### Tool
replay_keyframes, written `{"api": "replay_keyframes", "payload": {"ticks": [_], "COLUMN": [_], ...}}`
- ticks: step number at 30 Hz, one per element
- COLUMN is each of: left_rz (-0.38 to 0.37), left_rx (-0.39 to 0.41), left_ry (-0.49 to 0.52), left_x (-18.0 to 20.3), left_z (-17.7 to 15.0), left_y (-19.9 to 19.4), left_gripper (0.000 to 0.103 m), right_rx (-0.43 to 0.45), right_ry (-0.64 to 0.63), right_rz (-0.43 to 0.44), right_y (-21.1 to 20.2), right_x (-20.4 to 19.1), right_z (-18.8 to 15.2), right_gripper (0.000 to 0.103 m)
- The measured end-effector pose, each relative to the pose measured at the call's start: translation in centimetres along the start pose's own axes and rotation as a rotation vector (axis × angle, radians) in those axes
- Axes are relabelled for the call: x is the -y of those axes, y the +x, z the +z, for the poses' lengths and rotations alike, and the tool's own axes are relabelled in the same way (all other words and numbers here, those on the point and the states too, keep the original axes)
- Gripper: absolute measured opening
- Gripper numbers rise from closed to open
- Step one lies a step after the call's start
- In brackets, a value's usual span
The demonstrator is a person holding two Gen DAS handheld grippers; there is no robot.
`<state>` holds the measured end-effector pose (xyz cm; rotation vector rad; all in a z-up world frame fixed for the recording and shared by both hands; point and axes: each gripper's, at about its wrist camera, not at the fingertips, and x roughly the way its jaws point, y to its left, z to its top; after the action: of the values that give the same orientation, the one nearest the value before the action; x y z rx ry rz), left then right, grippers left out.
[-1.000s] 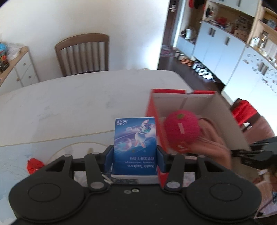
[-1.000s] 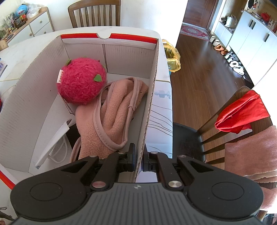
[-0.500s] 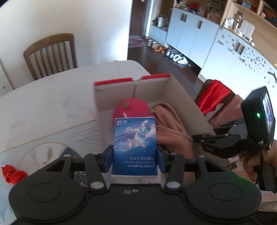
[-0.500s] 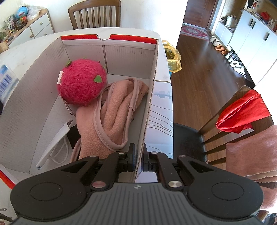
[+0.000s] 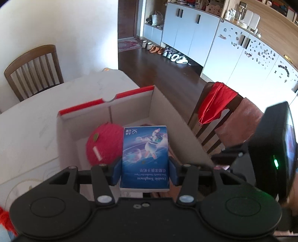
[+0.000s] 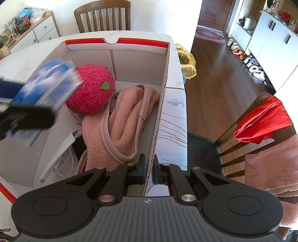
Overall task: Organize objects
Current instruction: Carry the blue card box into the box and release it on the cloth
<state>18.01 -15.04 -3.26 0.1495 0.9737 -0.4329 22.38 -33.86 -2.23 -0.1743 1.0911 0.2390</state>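
Note:
My left gripper (image 5: 144,170) is shut on a blue tissue pack (image 5: 145,156) and holds it above the open cardboard box (image 5: 104,104), over the box's inside. In the right wrist view the same tissue pack (image 6: 46,83) shows blurred over the box's left wall. Inside the box lie a red fuzzy ball (image 6: 91,89) and a pink fleece garment (image 6: 121,126). My right gripper (image 6: 148,171) is shut on the box's right wall (image 6: 162,104), pinching the cardboard edge.
The box stands on a white table (image 5: 28,126). A chair with a red cloth (image 6: 260,119) over its back stands to the right. Another wooden chair (image 6: 102,14) stands at the table's far side. A yellow bag (image 6: 186,61) sits past the table's corner.
My left gripper carried the tissue pack to the right, from beside the box's left wall to over its inside. The right gripper stayed on the box wall.

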Motion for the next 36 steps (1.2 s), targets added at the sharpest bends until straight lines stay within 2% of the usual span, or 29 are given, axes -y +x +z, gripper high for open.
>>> {"api": "replay_keyframes", "payload": {"ticks": [10,25,27,29,31,36], "left_rz": [-0.007,-0.021,-0.033,-0.048,-0.055,-0.054], "left_rx": [-0.034,-0.136,-0.138,-0.125,-0.103,-0.077], "left_ry": [0.018,0.051,0.034,0.021,0.014,0.026], "left_x": [0.8,0.7,0.4,0.2,0.0,-0.2], "left_z": [2.7,2.6,2.6,2.5,2.5,2.5], "left_y": [5.2,9.7,9.7,9.5,9.0,7.9], "left_gripper": [0.048,0.049,0.053,0.065,0.072,0.075], "right_rx": [0.001,0.001,0.001,0.001,0.001,0.000], "right_ry": [0.006,0.013,0.013,0.013,0.014,0.014], "right_rz": [0.007,0.014,0.015,0.015,0.016,0.015], "right_y": [0.0,-0.2,-0.2,-0.2,-0.2,-0.2], "right_x": [0.2,0.3,0.3,0.3,0.3,0.3], "right_z": [-0.1,-0.2,-0.2,-0.2,-0.2,-0.2], "right_gripper": [0.006,0.006,0.006,0.006,0.006,0.006]}}
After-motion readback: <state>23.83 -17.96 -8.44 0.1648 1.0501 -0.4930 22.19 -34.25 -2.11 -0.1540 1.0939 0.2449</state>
